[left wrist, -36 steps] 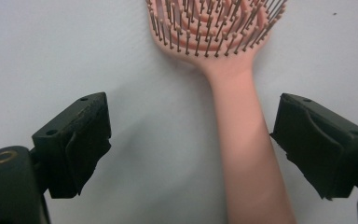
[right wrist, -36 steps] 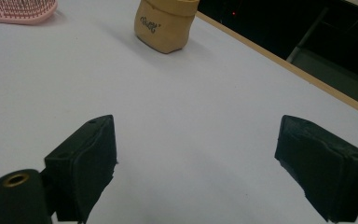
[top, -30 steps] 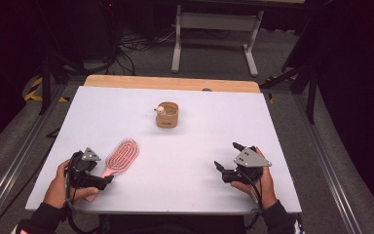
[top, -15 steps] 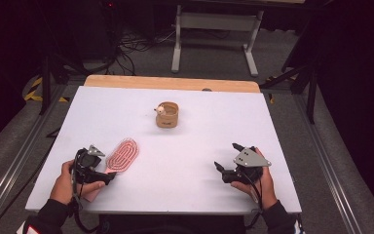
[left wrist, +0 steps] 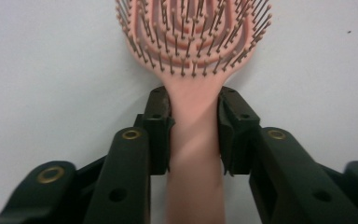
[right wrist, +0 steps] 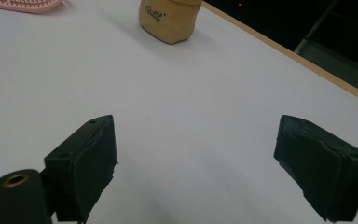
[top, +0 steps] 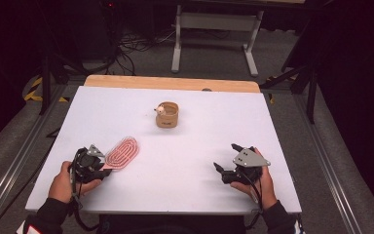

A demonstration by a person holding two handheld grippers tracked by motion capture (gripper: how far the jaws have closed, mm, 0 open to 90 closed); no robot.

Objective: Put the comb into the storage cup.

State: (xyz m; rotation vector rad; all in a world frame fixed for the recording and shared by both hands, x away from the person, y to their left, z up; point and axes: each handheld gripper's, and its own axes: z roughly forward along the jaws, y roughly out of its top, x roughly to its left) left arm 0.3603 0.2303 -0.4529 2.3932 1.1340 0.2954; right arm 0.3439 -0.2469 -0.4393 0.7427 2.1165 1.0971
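Left gripper view is showing the left gripper [left wrist: 195, 126], jaws just closing, pinching the pink plastic vented hairbrush [left wrist: 193, 51] by its handle. Right gripper [right wrist: 196, 163] is sitting wide open over the white table [right wrist: 191, 93], gripping nothing.

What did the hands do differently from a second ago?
The left hand-held gripper has just been closing its jaws and now pinches the handle of the pink hairbrush, which lies flat on the white table and has slid slightly toward the person. The right hand-held gripper stayed where it was, open and holding nothing. The small tan cup has not moved.
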